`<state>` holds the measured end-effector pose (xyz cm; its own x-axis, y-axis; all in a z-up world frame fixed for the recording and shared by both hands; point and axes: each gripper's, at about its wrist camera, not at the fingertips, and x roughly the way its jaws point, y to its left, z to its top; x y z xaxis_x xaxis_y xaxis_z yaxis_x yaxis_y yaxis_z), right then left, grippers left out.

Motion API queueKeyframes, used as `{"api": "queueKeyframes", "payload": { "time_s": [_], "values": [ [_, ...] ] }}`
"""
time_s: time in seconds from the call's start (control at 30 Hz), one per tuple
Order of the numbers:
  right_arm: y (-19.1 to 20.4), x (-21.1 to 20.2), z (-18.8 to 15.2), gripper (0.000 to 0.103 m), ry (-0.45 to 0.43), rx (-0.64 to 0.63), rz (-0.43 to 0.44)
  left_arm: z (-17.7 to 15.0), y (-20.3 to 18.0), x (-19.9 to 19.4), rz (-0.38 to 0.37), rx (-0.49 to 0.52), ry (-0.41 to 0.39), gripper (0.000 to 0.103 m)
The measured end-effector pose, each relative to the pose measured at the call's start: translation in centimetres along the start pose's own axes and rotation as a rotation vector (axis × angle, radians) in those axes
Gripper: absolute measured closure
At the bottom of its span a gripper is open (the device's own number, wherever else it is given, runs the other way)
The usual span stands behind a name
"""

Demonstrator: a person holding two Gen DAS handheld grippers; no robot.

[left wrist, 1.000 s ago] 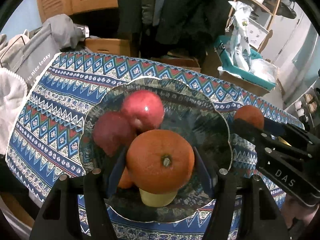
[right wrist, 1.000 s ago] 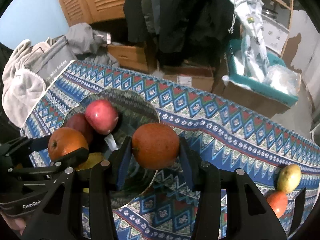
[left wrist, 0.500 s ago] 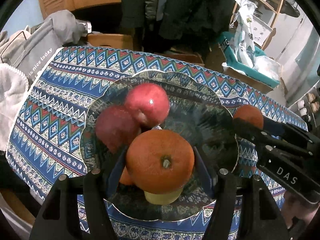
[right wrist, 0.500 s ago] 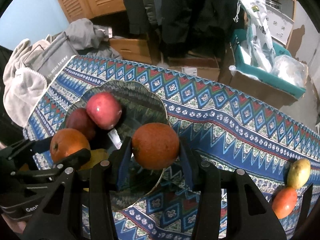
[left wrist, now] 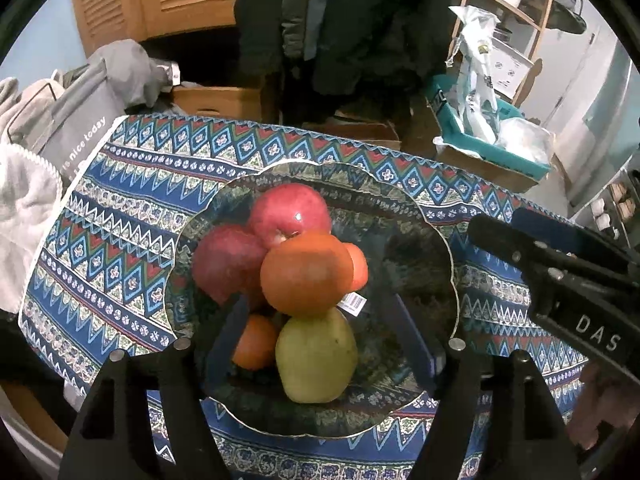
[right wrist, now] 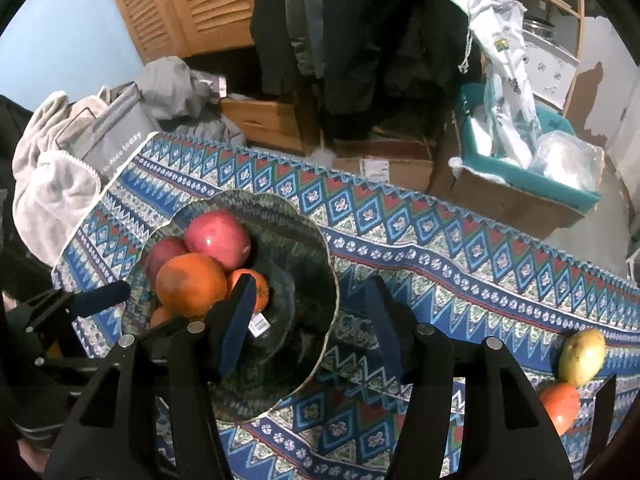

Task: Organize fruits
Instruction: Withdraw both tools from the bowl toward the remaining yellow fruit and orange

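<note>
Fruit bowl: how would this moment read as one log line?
left gripper: just opened, empty | right gripper: just opened, empty | bowl: apples, oranges, pear piled | cloth: two fruits left, far right

Red apples [left wrist: 294, 214], orange oranges [left wrist: 306, 274], blue zigzag tablecloth [right wrist: 440, 240].

**Dim room, curved edges, soft detail**

Both wrist views are lit weakly from overhead, colours leaning cool and murky. Black corners ring each fisheye frame, and the tablecloth [left wrist: 120, 216] bends near the rim. A small glare spot sits on the red apple [left wrist: 292, 216]. The orange [left wrist: 306, 274] looks smeared, and the dark plate [left wrist: 420, 248] swallows shadow.
</note>
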<state>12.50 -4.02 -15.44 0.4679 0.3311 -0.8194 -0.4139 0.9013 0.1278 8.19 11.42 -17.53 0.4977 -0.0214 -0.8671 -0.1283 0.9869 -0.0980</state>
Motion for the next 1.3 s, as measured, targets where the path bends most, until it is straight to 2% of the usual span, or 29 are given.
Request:
{"api": "queueKeyframes", "payload": {
  "time_s": [0.27,0.67,0.9,1.1,1.3],
  "values": [
    [-0.6,-2.1,0.0,0.045,-0.043,-0.018,-0.06,0.2,-1.0,-1.6,0.008,0.03,-0.039,0.028],
    [-1.8,-5.8,-0.8,0.033,-0.099,-0.029,-0.128,0.2,-3.1,-3.9,-0.003,0.076,-0.089,0.025],
    [-3.4,-8.2,-1.7,0.03,-0.126,-0.011,-0.172,0.0,-5.6,-5.6,-0.013,0.134,-0.13,0.023],
    [-5.0,-10.2,-3.1,0.023,-0.149,0.002,-0.225,-0.2,-7.4,-6.1,-0.041,0.164,-0.122,0.023],
    [-7.2,-11.9,-4.7,0.022,-0.156,0.039,-0.254,-0.3,-9.8,-6.6,-0.04,0.215,-0.133,0.023]
  ]
}}
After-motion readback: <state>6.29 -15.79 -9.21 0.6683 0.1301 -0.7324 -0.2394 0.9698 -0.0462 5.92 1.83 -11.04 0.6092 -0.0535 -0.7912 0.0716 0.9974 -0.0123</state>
